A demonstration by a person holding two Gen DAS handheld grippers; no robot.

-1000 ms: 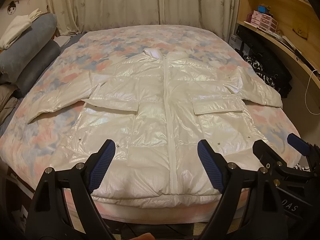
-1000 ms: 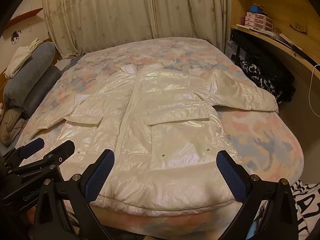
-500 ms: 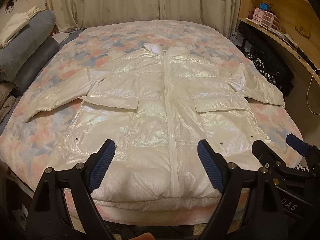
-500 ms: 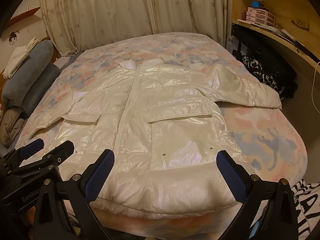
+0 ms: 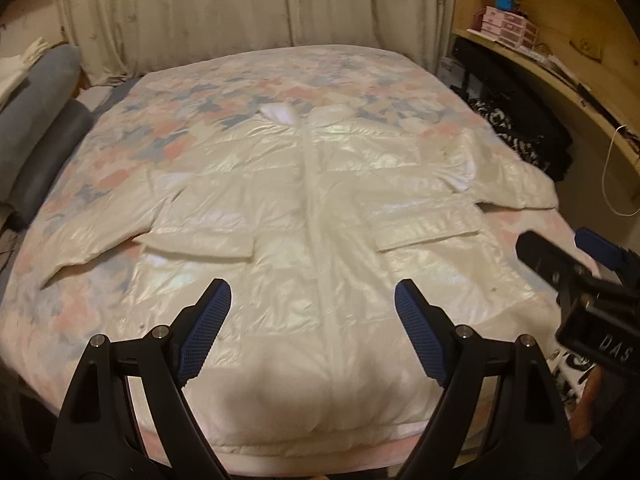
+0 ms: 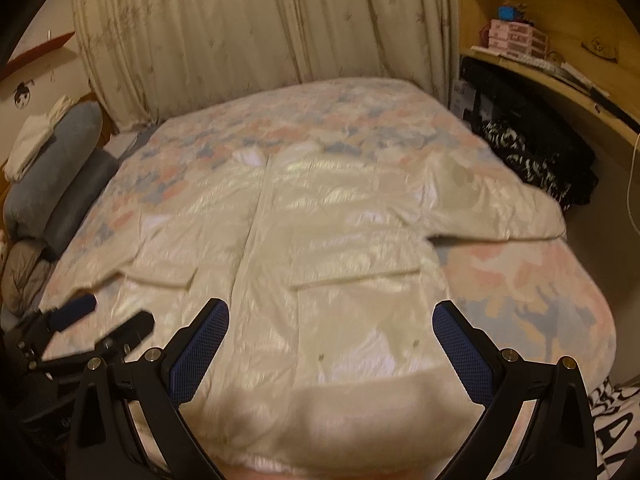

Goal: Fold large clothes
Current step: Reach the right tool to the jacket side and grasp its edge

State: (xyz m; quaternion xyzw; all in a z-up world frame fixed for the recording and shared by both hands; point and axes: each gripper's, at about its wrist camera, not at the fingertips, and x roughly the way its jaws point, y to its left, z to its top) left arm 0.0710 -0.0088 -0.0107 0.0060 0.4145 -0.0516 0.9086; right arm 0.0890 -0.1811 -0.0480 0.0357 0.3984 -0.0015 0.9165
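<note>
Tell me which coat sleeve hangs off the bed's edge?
The sleeve on the shelf side; its cuff pokes past the bed. The other sleeve lies fully on the bedspread.

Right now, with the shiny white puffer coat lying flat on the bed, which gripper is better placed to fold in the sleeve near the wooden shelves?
Probably the right gripper. Its open jaws are on the same side as that sleeve of the shiny white puffer coat; the left gripper, also open, faces the coat's middle.

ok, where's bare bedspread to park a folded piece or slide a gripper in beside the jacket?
Free: the far strip of bedspread between the jacket collar and the curtain; the near-right corner below the right sleeve; a smaller patch under the left sleeve. Crowded: the centre, under the coat; the left edge against the pillows.
</note>
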